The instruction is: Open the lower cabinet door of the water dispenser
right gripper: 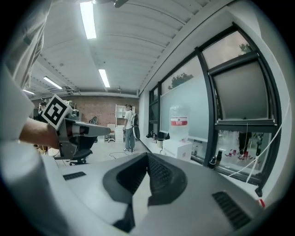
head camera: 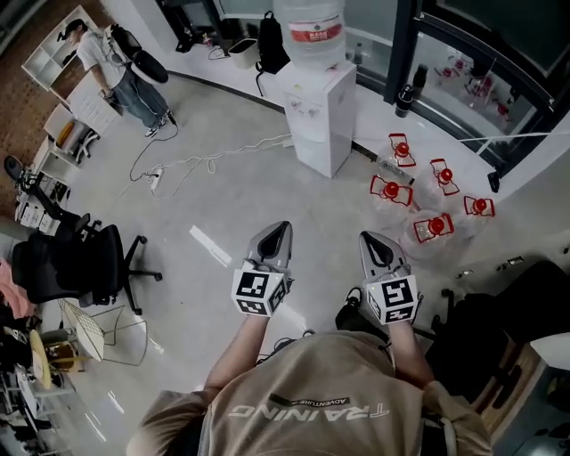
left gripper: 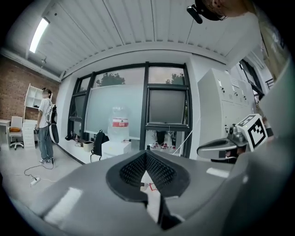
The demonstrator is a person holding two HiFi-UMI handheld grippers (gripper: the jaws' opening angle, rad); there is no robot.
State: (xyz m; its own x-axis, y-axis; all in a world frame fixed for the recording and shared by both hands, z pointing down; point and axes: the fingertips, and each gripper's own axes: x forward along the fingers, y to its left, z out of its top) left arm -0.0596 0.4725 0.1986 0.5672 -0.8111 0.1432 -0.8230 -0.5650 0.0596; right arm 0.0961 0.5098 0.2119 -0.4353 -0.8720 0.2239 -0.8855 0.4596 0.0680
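The white water dispenser [head camera: 321, 107] stands across the floor by the window wall, with a clear bottle [head camera: 312, 27] on top. Its lower cabinet door [head camera: 307, 147] looks closed. Both grippers are held out in front of the person, well short of the dispenser. My left gripper [head camera: 276, 233] is shut with nothing between its pads. My right gripper [head camera: 370, 240] is beside it, jaws together and empty. The left gripper view shows the dispenser [left gripper: 115, 148] far off, just above the closed jaws [left gripper: 146, 154]. In the right gripper view the dispenser [right gripper: 180, 148] also stands beyond the closed jaws [right gripper: 147, 155].
Several empty red-capped water bottles [head camera: 427, 200] lie on the floor right of the dispenser. A cable with a power strip [head camera: 156, 178] trails on the left. A person [head camera: 125, 76] stands far left by white shelves. A black office chair [head camera: 80, 263] is near left, and a backpack [head camera: 270, 44] rests behind the dispenser.
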